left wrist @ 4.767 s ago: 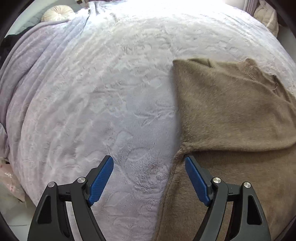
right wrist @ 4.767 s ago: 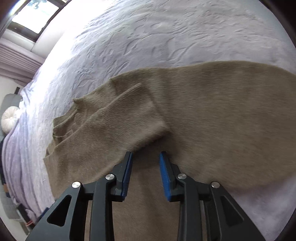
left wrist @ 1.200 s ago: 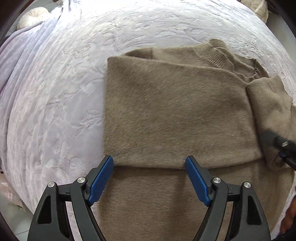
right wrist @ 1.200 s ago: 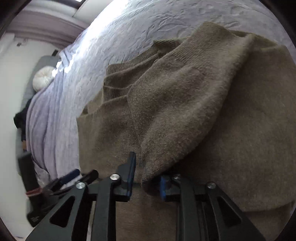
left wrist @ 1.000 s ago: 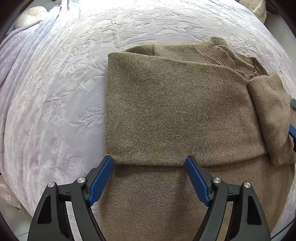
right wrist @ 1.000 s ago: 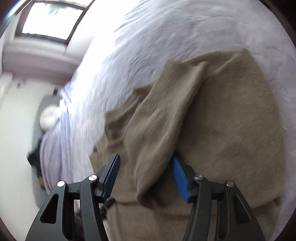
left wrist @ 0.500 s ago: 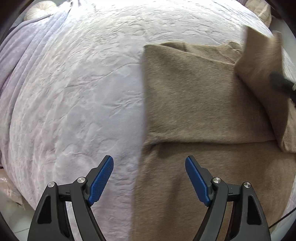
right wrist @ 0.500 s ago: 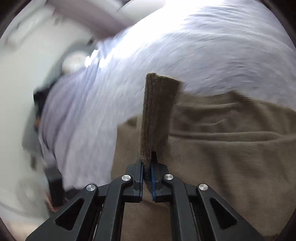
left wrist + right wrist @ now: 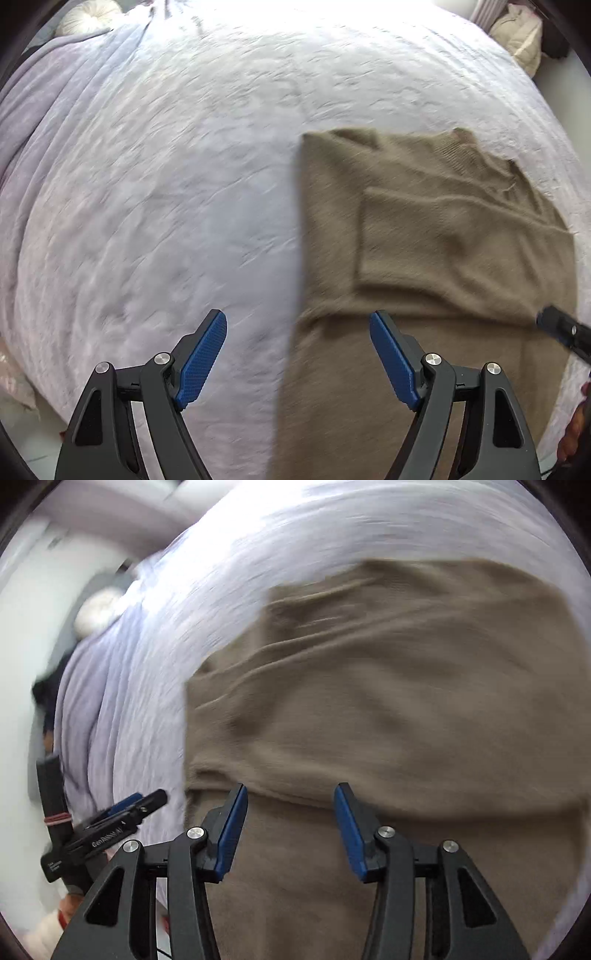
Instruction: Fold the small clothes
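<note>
Brown knitted sweater [image 9: 436,236] lies flat on the pale lilac embossed bedspread [image 9: 166,192], both sleeves already folded in across the chest. Right claw [image 9: 288,829] has just been opening, jaws apart, nothing between them, sleeve cuff dropped just ahead. Left claw [image 9: 297,363] wide open, empty, over the sweater's left edge. Left to do, I'd judge: fold hem up to collar.

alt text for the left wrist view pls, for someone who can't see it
A brown sweater lies on a pale quilted bedspread, both sleeves folded across its chest. The left gripper hangs open and empty above its left edge; the right gripper's tip shows at the right edge.
</note>
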